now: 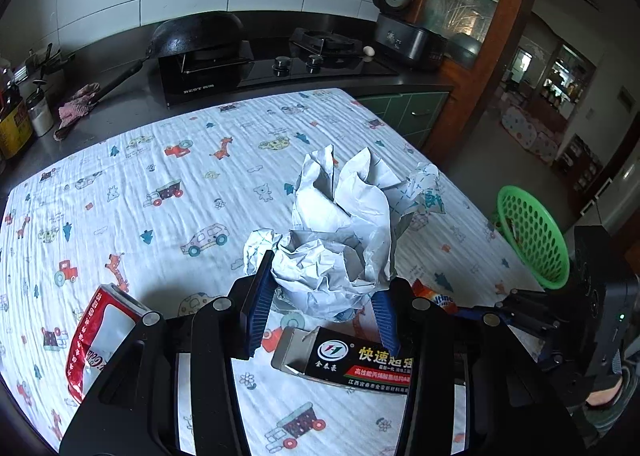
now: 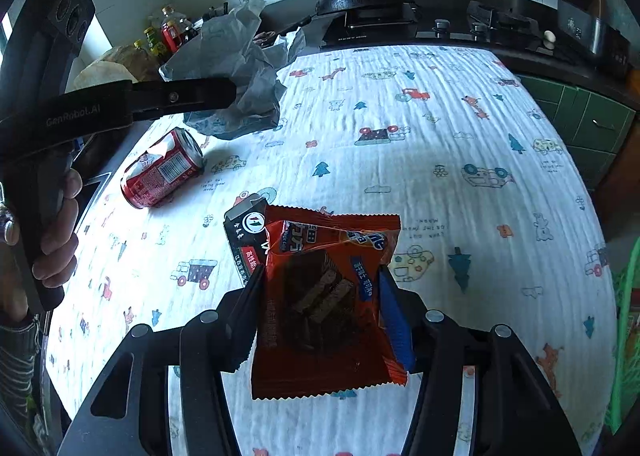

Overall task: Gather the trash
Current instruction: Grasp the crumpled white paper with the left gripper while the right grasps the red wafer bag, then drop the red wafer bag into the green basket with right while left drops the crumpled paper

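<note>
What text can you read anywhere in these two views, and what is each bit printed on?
"快速超强": black glue box, large yellow print; smaller lines below too blurred.
"金泰豪", roughly: under the box's round logo.
"GenRobot.AI": arm of the left gripper.
"BEST": front of the stove.
"Cola", partial: red can.
Orange snack wrapper: print too distorted to read.

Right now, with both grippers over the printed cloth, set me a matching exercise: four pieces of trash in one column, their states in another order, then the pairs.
Things:
1. crumpled paper
2. orange snack wrapper
3. red can
4. black carton

States:
A. lying on its side on the cloth, untouched
B. between the left gripper's fingers
C. lying flat on the cloth, end flap open
D. between the right gripper's fingers

Pairs: 1-B, 2-D, 3-A, 4-C
</note>
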Action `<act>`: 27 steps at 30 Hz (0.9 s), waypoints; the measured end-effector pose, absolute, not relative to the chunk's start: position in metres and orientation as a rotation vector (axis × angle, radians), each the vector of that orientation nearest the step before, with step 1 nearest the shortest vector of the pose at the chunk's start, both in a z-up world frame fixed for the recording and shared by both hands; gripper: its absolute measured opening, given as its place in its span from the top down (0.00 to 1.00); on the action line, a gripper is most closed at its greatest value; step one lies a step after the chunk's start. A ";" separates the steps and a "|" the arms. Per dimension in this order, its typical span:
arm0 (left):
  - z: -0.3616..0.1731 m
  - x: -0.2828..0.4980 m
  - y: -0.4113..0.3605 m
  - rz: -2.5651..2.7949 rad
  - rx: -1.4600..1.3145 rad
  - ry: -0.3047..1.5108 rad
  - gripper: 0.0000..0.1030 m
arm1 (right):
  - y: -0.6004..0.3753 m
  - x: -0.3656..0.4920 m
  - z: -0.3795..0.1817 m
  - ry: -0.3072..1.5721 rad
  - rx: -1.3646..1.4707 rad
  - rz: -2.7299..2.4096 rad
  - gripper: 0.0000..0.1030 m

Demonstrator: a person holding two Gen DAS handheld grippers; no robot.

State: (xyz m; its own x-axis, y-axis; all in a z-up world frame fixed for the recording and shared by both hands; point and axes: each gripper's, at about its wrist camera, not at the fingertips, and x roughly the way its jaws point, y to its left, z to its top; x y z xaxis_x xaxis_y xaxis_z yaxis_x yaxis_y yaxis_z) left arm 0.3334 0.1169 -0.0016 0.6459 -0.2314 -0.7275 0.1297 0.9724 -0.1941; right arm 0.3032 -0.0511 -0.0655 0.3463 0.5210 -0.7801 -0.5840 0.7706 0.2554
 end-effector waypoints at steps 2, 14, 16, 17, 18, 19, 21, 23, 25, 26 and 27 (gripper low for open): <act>0.003 0.332 0.109 -0.216 -0.121 0.840 0.57 | -0.065 0.300 -0.058 0.966 -0.063 0.703 0.49; 0.022 0.334 0.031 -0.335 -0.081 0.823 0.57 | -0.211 0.300 -0.032 0.902 -0.017 0.457 0.49; 0.023 0.337 0.014 -0.358 -0.073 0.824 0.57 | -0.241 0.304 -0.033 0.901 -0.008 0.395 0.49; 0.023 0.339 0.006 -0.370 -0.070 0.826 0.57 | -0.257 0.306 -0.034 0.901 -0.003 0.363 0.49; 0.023 0.341 -0.003 -0.382 -0.067 0.827 0.57 | -0.271 0.308 -0.035 0.901 0.004 0.338 0.49; 0.024 0.342 -0.014 -0.396 -0.060 0.827 0.57 | -0.285 0.309 -0.036 0.903 0.015 0.312 0.49; 0.025 0.346 -0.032 -0.418 -0.052 0.827 0.57 | -0.312 0.314 -0.039 0.906 0.032 0.262 0.49; 0.025 0.351 -0.052 -0.442 -0.044 0.829 0.57 | -0.335 0.318 -0.042 0.908 0.042 0.218 0.49; 0.024 0.355 -0.070 -0.467 -0.040 0.832 0.57 | -0.357 0.322 -0.046 0.908 0.051 0.174 0.48; 0.024 0.357 -0.079 -0.477 -0.035 0.834 0.57 | -0.367 0.325 -0.049 0.907 0.059 0.160 0.48; 0.022 0.359 -0.088 -0.487 -0.030 0.838 0.57 | -0.375 0.327 -0.051 0.909 0.065 0.148 0.48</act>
